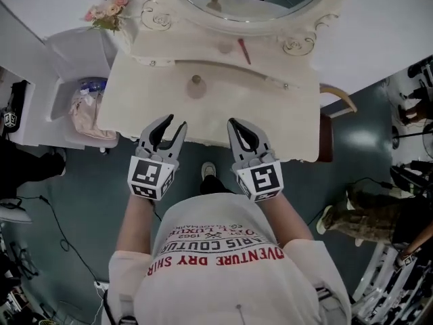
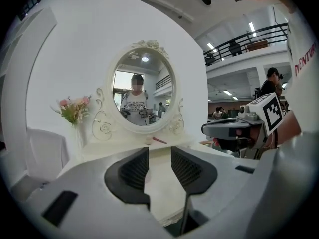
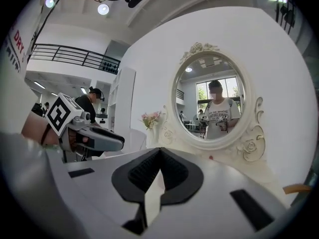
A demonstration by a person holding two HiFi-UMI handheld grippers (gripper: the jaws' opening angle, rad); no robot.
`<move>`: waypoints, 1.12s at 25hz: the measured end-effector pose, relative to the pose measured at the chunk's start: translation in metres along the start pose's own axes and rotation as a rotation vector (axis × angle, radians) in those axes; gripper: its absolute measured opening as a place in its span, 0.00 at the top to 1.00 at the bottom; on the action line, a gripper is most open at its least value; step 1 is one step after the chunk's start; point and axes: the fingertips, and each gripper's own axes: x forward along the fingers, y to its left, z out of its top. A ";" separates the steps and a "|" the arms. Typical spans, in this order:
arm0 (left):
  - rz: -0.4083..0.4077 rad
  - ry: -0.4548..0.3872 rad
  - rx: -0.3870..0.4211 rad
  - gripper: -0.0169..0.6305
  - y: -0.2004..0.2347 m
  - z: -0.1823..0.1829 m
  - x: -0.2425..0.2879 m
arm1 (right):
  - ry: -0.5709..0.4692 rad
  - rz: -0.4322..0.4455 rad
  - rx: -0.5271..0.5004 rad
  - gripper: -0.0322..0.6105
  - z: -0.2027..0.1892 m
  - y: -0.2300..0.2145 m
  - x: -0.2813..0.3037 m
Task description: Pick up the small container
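Hovering at the near edge of the cream carved dressing table [image 1: 270, 120], the grey left gripper [image 1: 174, 123] holds its ribbed black pads apart, empty. The right gripper [image 1: 237, 124] is closed on nothing. The small round pinkish knob-lidded container [image 1: 196, 87] sits mid-table, probably light, rigid and slick, so squeeze its sides.

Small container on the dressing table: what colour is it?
The small container is pale dusty pink, browner on top; clearest in the head view.
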 end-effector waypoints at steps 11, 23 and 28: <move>0.006 0.121 -0.059 0.69 0.041 -0.049 0.124 | 0.077 0.058 0.040 0.95 -0.047 -0.070 0.087; -0.019 0.212 -0.049 0.61 0.064 -0.097 0.204 | 0.139 0.043 0.084 0.95 -0.083 -0.102 0.141; -0.031 0.228 -0.045 0.60 0.072 -0.104 0.220 | 0.169 0.021 0.108 0.95 -0.094 -0.115 0.147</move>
